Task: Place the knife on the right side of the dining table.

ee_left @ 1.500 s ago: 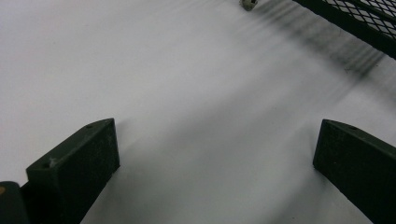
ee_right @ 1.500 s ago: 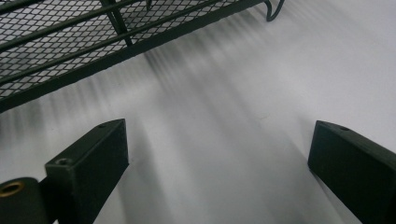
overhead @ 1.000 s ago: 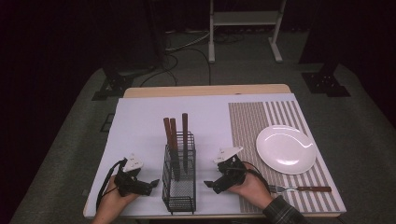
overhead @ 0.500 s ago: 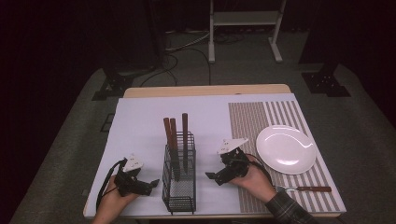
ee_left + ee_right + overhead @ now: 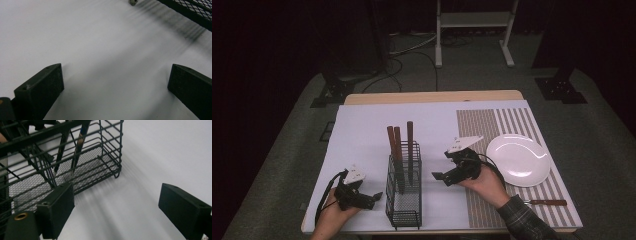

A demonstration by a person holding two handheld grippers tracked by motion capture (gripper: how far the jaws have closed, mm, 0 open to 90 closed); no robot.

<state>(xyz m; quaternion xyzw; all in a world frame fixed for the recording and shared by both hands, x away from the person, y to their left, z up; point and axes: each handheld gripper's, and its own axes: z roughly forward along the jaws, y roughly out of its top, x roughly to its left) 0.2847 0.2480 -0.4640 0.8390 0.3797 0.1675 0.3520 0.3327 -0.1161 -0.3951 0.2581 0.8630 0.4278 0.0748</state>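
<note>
A black wire caddy (image 5: 404,190) stands on the white mat, with three brown-handled utensils (image 5: 399,142) upright in its far compartment. My left gripper (image 5: 373,198) rests low on the mat just left of the caddy, jaws wide apart and empty. My right gripper (image 5: 439,178) hovers right of the caddy, open and empty, pointing at it. In the right gripper view the caddy (image 5: 75,162) is close ahead with utensil tips inside. The caddy's corner (image 5: 195,11) shows at the top right of the left gripper view. A white plate (image 5: 518,160) lies on the striped placemat (image 5: 512,125).
A brown-handled utensil (image 5: 546,202) lies on the placemat near the table's front right corner. White mat (image 5: 362,135) spreads bare to the left and behind the caddy. A metal stand and cables sit on the floor beyond the table.
My right gripper has lifted and moved away from the front edge, toward the caddy's right side. The left gripper has stayed put.
</note>
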